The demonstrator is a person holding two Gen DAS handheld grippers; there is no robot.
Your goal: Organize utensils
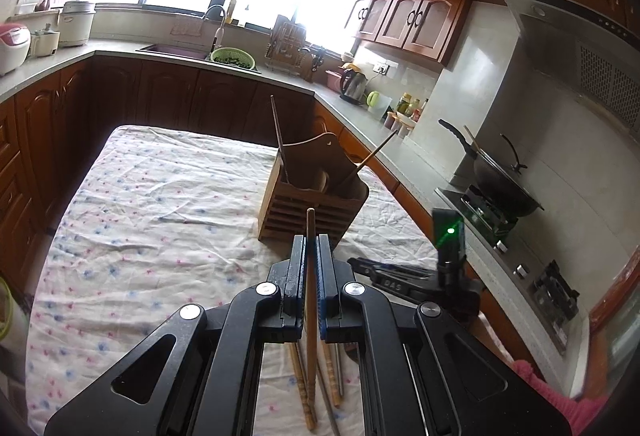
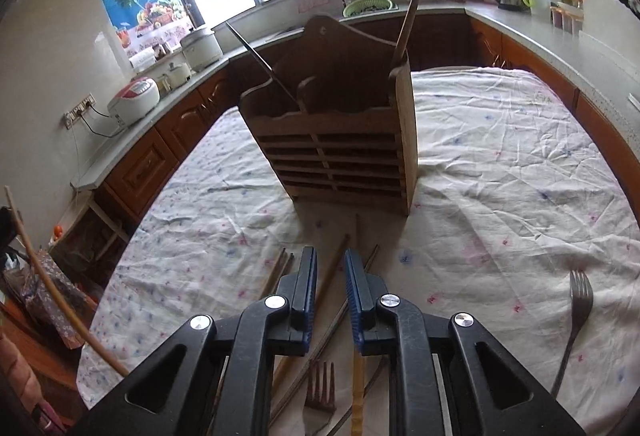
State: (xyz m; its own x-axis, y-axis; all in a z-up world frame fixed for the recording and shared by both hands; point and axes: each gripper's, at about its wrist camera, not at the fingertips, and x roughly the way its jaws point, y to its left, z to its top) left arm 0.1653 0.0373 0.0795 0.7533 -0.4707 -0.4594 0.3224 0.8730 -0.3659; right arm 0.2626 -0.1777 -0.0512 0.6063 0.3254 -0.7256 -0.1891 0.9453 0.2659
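A wooden utensil holder (image 1: 312,192) stands on the flowered tablecloth (image 1: 160,204) with a chopstick leaning in each of its two compartments. My left gripper (image 1: 311,240) is shut on a wooden chopstick (image 1: 310,308), held above the table just in front of the holder. More chopsticks (image 1: 332,376) lie on the cloth below it. In the right wrist view the holder (image 2: 336,140) is straight ahead. My right gripper (image 2: 330,256) is open and empty above several loose chopsticks (image 2: 332,276) and a small fork (image 2: 320,384). A metal fork (image 2: 576,320) lies to the right.
The right gripper's black body (image 1: 440,276) with a green light sits right of the left gripper. Kitchen counters (image 1: 360,104) with a sink, kettle and wok surround the table. A rice cooker (image 2: 134,100) stands on the left counter.
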